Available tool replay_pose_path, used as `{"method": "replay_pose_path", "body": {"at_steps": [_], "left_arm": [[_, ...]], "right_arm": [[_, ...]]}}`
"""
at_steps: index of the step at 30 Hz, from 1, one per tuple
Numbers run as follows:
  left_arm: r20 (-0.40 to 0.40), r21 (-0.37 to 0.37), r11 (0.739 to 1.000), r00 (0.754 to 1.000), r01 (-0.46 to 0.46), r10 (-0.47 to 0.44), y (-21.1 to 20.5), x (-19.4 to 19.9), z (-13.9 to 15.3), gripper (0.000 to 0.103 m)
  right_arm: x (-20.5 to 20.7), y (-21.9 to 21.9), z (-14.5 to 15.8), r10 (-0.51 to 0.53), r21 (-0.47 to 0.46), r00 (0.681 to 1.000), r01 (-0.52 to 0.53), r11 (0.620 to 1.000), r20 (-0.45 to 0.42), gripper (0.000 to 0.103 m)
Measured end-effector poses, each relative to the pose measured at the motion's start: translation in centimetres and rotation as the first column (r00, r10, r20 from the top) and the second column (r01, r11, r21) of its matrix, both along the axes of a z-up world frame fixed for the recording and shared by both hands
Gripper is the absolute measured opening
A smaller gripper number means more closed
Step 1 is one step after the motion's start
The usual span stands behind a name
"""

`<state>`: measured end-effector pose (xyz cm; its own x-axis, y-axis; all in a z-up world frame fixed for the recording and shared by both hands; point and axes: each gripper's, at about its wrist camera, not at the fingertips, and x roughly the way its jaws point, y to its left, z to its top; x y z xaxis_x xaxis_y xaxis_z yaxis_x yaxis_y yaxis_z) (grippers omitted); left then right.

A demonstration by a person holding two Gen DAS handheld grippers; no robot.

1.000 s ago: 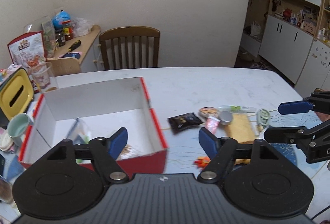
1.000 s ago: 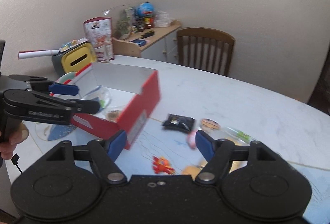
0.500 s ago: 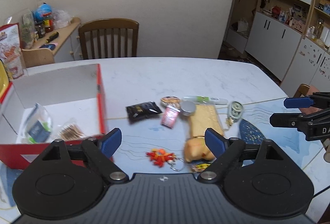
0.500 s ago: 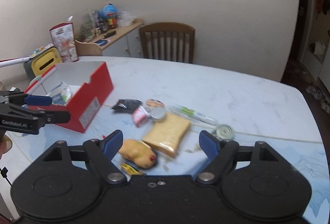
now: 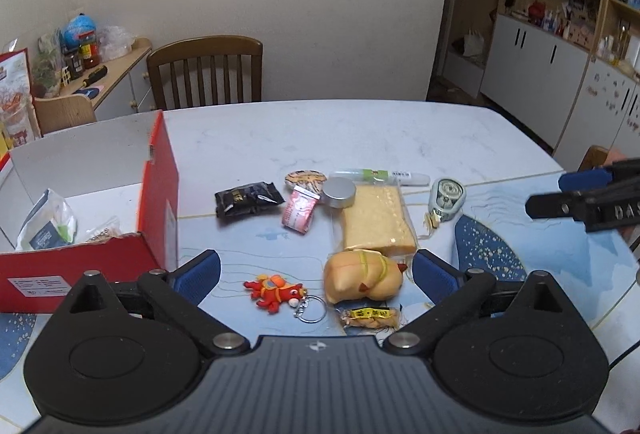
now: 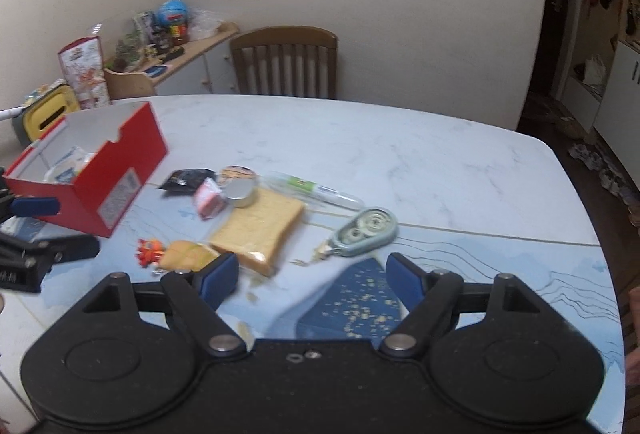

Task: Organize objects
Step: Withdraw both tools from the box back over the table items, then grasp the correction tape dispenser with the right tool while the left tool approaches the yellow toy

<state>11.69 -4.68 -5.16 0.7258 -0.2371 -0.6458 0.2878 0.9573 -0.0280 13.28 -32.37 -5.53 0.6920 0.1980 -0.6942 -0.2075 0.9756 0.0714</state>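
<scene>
My left gripper [image 5: 316, 272] is open and empty, above a yellow plush toy [image 5: 362, 276] and a red keychain figure [image 5: 274, 290]. Past them lie a wrapped bread slice [image 5: 376, 220], a silver tin [image 5: 339, 192], a pink packet [image 5: 300, 212], a black sachet [image 5: 248, 198], a pen [image 5: 380, 176] and a green correction tape [image 5: 447, 200]. The red box [image 5: 158, 194] at left holds a few packets. My right gripper [image 6: 312, 276] is open and empty, near the bread [image 6: 260, 228] and the correction tape [image 6: 366, 232]; it also shows at the right edge of the left wrist view [image 5: 576, 194].
The white table [image 5: 340, 130] has a blue patterned mat [image 6: 360, 302] at its near side. A wooden chair [image 5: 206, 74] stands behind it, with a cluttered side shelf [image 5: 88, 74] at left and white cabinets [image 5: 560, 54] at right.
Both grippers have swung right, away from the red box, and now face the loose objects in the table's middle. Both stay open and empty.
</scene>
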Motion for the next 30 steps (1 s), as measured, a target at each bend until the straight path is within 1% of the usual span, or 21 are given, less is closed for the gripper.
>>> {"method": "replay_pose_path", "body": {"at_steps": [4, 7, 13, 18, 22, 26, 30], "left_arm": [[0.003, 0.021, 1.0, 1.0, 0.013, -0.013, -1.7, 0.4, -1.2, 0.103], [0.018, 0.062, 0.998, 1.0, 0.022, -0.024, -2.8, 0.6, -2.3, 0.103], [-0.003, 0.093, 0.995, 0.999, 0.035, -0.035, -4.3, 1.9, -4.3, 0.103], [-0.037, 0.11, 0.993, 0.999, 0.035, -0.031, -5.3, 3.2, -6.0, 0.103], [-0.059, 0.101, 0.994, 0.998, 0.036, -0.03, -5.8, 4.0, -7.0, 0.103], [-0.067, 0.116, 0.992, 0.997, 0.041, -0.034, -6.4, 4.5, -7.8, 0.103], [-0.073, 0.124, 0.991, 0.997, 0.041, -0.032, -6.6, 4.8, -8.4, 0.103]], "right_arm": [[1.3, -0.8, -1.2, -0.029, -0.025, 1.0, 0.029, 0.999, -0.009, 0.08], [2.4, -1.1, -2.1, -0.054, -0.038, 0.998, 0.053, 0.998, -0.012, 0.08], [4.9, -1.3, -3.7, -0.09, -0.045, 0.996, 0.089, 0.995, -0.023, 0.08], [7.0, -1.0, -5.0, -0.125, -0.047, 0.991, 0.124, 0.991, -0.037, 0.08], [8.8, -0.7, -6.2, -0.153, -0.06, 0.987, 0.151, 0.987, -0.045, 0.08], [10.7, -0.4, -7.6, -0.176, -0.07, 0.982, 0.171, 0.983, -0.071, 0.08], [12.5, -0.2, -8.7, -0.214, -0.056, 0.971, 0.209, 0.976, -0.104, 0.08]]}}
